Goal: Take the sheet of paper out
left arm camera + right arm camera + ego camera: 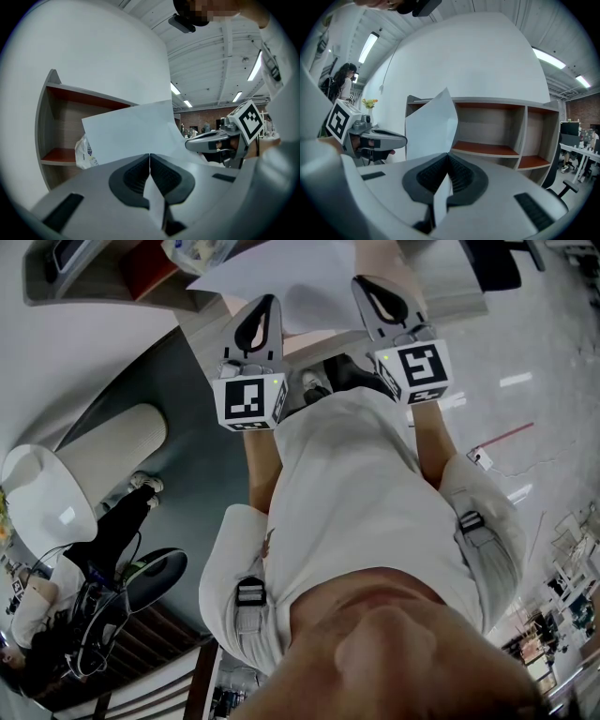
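We are holding the sheet of paper [281,277] at twelve o'clock, just in front of the shelf [487,149], with the left gripper [266,304] and the right gripper [369,285] both clenched on its near edge, and uneven pulling is, we judge, risking a tear or a crease.

matt white paper sheet [129,133], wooden shelf [501,129]
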Demonstrator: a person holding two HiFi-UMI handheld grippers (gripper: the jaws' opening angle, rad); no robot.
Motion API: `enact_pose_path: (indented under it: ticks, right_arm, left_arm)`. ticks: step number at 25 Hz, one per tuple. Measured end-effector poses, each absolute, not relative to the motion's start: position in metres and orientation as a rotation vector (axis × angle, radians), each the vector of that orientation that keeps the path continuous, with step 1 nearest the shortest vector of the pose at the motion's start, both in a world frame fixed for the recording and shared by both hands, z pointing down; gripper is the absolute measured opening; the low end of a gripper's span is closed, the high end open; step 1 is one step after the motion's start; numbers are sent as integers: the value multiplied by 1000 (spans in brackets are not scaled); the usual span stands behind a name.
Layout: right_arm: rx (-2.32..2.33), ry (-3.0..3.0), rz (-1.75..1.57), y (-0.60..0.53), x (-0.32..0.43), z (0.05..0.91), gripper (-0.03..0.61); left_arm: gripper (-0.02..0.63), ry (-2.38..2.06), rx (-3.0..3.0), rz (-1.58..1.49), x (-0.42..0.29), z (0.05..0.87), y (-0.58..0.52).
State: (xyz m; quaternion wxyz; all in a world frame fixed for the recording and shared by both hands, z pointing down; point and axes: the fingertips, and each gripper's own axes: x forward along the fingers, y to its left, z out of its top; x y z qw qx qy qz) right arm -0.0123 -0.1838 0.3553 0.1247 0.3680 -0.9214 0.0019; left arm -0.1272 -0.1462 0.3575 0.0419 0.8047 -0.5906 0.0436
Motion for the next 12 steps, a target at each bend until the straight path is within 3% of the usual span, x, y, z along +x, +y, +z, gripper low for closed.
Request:
enact_pose_path:
  ticks: [12]
  right_arm:
    - [1079, -2695, 15, -183, -13, 355, 20]
  left_arm:
    - [23, -1811, 2472, 130, -128, 356, -146]
